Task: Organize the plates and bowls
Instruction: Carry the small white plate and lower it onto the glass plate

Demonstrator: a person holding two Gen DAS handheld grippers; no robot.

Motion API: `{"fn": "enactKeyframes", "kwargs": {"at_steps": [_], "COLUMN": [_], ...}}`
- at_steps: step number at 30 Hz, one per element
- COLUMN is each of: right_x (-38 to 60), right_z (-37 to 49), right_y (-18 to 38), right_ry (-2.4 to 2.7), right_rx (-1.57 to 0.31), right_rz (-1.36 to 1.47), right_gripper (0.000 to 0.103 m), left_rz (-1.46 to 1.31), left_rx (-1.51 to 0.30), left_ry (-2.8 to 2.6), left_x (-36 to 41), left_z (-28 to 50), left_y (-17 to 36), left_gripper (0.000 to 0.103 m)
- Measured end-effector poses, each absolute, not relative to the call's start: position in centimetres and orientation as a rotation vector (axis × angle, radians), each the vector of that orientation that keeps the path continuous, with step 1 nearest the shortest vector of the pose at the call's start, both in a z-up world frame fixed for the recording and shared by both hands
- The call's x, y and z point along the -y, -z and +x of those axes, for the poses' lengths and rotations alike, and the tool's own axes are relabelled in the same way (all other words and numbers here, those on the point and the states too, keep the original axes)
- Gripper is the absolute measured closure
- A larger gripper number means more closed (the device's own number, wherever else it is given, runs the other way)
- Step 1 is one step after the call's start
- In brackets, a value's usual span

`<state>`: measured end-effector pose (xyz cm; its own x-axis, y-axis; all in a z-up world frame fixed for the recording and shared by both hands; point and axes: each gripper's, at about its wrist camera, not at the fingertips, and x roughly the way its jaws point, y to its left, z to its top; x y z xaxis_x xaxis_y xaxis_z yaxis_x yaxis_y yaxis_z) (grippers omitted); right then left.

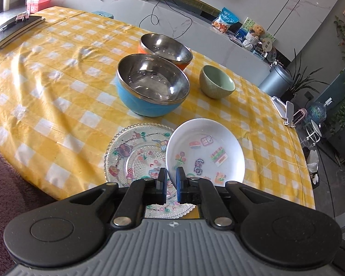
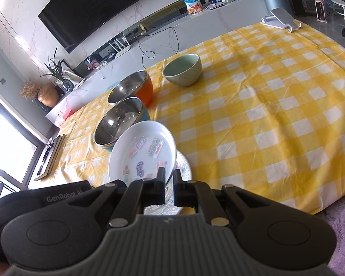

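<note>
A white plate with stickers [image 1: 207, 149] is tilted above a clear glass plate with cartoon prints [image 1: 135, 156] near the table's front edge. My left gripper [image 1: 171, 179] is shut on the white plate's near-left rim. My right gripper [image 2: 169, 179] is shut on the same white plate [image 2: 145, 151] at its near-right rim. The glass plate's edge [image 2: 184, 165] shows under it. Behind stand a blue bowl [image 1: 149, 87], an orange bowl [image 1: 165, 50] and a green bowl [image 1: 216, 81], all upright and apart; the right wrist view shows the same blue bowl [image 2: 119, 122], orange bowl [image 2: 133, 89] and green bowl [image 2: 182, 69].
The table wears a yellow checked cloth [image 1: 46, 87]. Dark books [image 1: 13, 28] lie at its far left, a white phone stand [image 2: 279, 18] at the far right corner. A purple rug [image 2: 338, 225] lies below the front edge. The other gripper's body [image 2: 46, 197] is close at left.
</note>
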<state>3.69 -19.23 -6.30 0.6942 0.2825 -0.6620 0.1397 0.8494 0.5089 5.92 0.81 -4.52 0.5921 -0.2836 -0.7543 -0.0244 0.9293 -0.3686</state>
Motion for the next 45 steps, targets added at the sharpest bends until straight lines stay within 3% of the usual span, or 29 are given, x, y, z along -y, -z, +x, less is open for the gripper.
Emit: {"fn": "enactKeyframes", "kwargs": {"at_steps": [33, 45], "right_x": [15.5, 15.0], "right_z": [6.4, 6.3], "right_y": [10.6, 10.4], "right_ry": [-0.076, -0.095], "right_rx": [-0.963, -0.958], "right_rz": [0.54, 0.498], "right_gripper": [0.099, 0.094], "left_rz": [-0.384, -0.387], "left_rx": [-1.036, -1.025], "left_ry": [0.109, 0.109], "left_x": [-3.9, -3.9], "left_z": [7.6, 7.5], "left_y": [8.8, 8.4], "left_gripper": [0.091, 0.078]}}
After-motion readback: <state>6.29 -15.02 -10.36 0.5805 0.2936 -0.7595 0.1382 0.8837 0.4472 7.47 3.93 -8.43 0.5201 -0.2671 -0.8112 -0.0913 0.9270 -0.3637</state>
